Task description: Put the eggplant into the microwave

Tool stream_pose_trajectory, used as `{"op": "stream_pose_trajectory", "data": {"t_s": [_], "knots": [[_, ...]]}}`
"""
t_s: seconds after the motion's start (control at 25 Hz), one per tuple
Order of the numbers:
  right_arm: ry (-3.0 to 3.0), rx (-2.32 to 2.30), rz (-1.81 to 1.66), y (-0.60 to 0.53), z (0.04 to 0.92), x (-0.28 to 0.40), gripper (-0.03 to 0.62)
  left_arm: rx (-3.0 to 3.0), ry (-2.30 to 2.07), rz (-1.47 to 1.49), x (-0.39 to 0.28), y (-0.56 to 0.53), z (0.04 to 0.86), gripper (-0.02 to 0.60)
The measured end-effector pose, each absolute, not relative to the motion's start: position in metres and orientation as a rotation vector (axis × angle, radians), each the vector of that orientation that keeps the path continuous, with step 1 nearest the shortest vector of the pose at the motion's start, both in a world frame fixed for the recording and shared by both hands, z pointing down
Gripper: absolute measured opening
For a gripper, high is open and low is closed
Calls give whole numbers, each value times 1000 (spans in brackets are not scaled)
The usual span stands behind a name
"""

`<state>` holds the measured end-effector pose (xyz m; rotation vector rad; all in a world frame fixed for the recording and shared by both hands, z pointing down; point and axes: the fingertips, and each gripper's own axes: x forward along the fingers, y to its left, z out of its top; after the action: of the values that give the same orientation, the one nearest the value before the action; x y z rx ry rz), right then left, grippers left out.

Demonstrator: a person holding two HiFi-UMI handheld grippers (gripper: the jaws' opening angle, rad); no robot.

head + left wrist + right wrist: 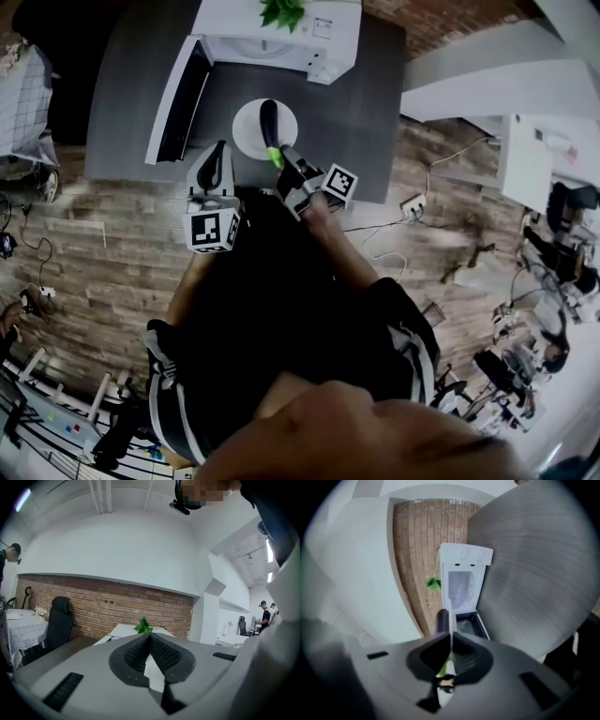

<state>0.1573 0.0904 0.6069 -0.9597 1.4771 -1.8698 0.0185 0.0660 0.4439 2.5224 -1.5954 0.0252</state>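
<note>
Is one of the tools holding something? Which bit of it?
Yes. The right tool pinches the eggplant by its green stem end. The left tool is shut with nothing in it.

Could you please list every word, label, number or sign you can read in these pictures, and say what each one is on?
No text can be read anywhere in these pictures.
Microwave: small dark marks on its control panel, too blurred to read.
Cube on the left gripper and cube on the right gripper: black-and-white square patterns only, no letters or numbers.
</note>
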Motion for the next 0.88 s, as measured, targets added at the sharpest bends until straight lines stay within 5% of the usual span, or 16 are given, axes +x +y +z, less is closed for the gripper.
{"op": "stream_pose_trajectory", "data": {"t_s": [0.88], "knots": [[1436, -986, -1859, 38, 629, 136, 38, 2612, -1541, 26, 6, 7, 437, 35]]}}
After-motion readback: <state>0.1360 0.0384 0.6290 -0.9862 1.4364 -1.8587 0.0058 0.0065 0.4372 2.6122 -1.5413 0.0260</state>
